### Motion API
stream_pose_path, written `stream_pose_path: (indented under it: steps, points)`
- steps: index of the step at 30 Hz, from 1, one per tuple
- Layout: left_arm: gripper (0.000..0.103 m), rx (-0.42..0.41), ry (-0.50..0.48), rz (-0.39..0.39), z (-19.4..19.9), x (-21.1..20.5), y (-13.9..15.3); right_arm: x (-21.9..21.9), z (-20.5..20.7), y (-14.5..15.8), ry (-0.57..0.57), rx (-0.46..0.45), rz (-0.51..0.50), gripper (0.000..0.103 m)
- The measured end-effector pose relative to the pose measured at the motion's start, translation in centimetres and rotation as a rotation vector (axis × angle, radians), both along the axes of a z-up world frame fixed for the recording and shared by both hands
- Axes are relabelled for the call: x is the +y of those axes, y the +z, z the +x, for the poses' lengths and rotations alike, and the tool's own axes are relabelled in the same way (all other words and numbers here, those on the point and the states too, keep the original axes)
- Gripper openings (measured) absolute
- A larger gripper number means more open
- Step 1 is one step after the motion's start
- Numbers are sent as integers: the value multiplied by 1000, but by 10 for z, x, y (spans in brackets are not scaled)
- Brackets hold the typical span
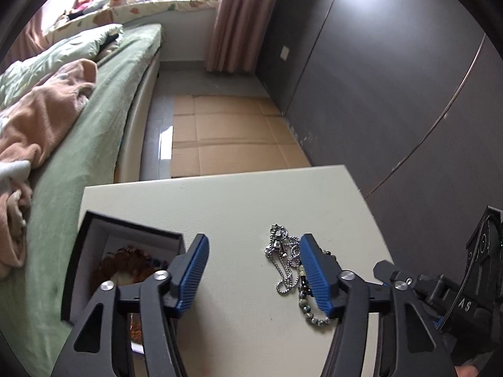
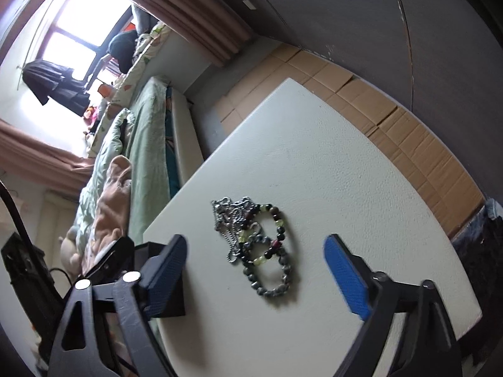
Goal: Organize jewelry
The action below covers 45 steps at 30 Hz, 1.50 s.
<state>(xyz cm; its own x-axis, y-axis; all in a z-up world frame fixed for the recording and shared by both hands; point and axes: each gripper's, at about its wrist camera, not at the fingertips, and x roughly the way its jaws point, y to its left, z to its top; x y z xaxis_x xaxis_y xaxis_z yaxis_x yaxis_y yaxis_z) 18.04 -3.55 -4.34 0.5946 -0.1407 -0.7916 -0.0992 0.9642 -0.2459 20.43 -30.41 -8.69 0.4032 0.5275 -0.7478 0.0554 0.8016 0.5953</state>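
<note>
A silver chain necklace [image 1: 283, 251] lies in a heap on the white table [image 1: 239, 201], with beaded bracelets [image 1: 306, 301] beside it. An open black jewelry box [image 1: 94, 251] with a white lining stands at the table's left edge and holds brown beads [image 1: 132, 264]. My left gripper [image 1: 254, 260] is open and empty above the table, between the box and the heap. In the right wrist view the chain [image 2: 234, 216] and the bracelets [image 2: 270, 251] lie just ahead of my right gripper [image 2: 254, 254], which is open wide and empty.
A bed with a green sheet [image 1: 94, 100] and a pink blanket [image 1: 44, 116] runs along the table's left side. Flattened cardboard [image 1: 232, 135] covers the floor beyond the table. A dark wardrobe wall [image 1: 393, 78] stands to the right.
</note>
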Motion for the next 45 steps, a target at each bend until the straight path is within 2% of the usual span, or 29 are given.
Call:
stream_pose_path:
  steps: [2,5,6,14,17,19,22,24,27,30,34,38,40,41,43,45]
  points:
    - [56,29,-11,-6,10,-5,-7,1,3,-7,5,28,-3,80]
    - [48,78,-31,0,24,-14,-19,2,12,-21,32,79,12,60]
    - [46,92,-36,2,27,-16,-23,2,14,-24,32,91,18,57]
    - [43,164,-44,41,54,-37,-53,-7,25,-46,18,166,53,50]
    - [35,189,-44,61,60,-41,-65,-9,24,-45,4,172,68,50]
    - [34,210,-41,77,63,-45,-73,-9,25,-44,3,171,74,50]
    - [16,198,-52,90,60,-47,-77,-8,26,-45,1,175,79,50]
    - [15,199,-54,86,57,-45,-76,-6,26,-46,9,180,72,50]
    - [14,179,-40,94,50,-40,-68,0,27,-45,24,172,52,50]
    - [14,164,-45,64,41,-36,-57,8,26,-42,46,148,2,50]
    - [14,137,-33,72,29,-28,-38,27,25,-36,90,93,-95,50]
    - [14,105,-22,64,17,-19,-15,42,24,-32,118,33,-225,46]
    - [14,86,-21,64,12,-16,-1,50,23,-29,134,10,-291,38]
    - [14,77,-24,66,10,-14,6,55,22,-29,154,2,-318,31]
    - [14,56,-27,69,6,-11,21,61,21,-27,178,-23,-377,24]
    - [10,35,-28,72,1,-8,36,64,20,-26,202,-49,-404,9]
